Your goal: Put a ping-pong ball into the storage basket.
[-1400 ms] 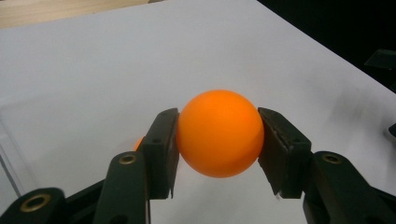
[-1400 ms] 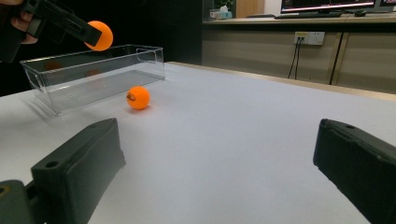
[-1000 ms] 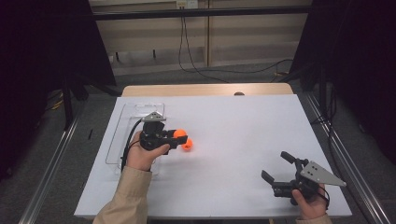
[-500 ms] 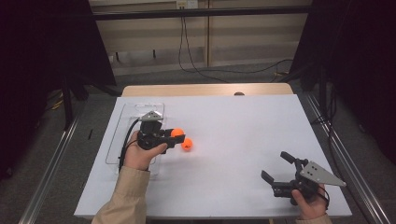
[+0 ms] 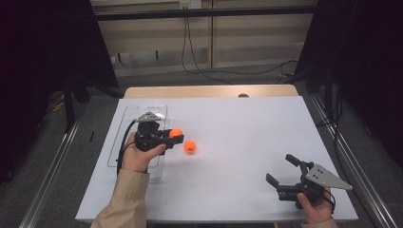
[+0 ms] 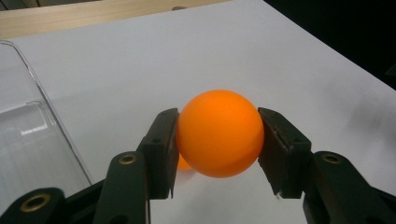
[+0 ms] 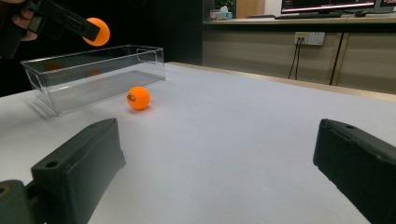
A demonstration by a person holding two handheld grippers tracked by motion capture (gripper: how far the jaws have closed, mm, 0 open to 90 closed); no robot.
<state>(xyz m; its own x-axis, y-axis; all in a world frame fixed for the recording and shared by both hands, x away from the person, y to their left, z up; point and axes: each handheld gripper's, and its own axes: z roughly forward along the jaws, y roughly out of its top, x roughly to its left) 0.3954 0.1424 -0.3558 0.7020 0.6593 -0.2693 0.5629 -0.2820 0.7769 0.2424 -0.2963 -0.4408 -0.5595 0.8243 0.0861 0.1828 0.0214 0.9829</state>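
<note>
Left hand-held gripper (image 6: 217, 140) tight around plain orange ball (image 6: 219, 133); right hand-held gripper (image 7: 219, 172) agape, empty.

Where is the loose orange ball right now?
In the high view the loose orange ball lies on the white table, left of centre, beside the clear bin.

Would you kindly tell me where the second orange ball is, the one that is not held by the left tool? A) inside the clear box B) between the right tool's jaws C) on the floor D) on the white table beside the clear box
D: the loose orange ball rests on the white table, just outside the clear box, while the left tool grips the other ball.
</note>
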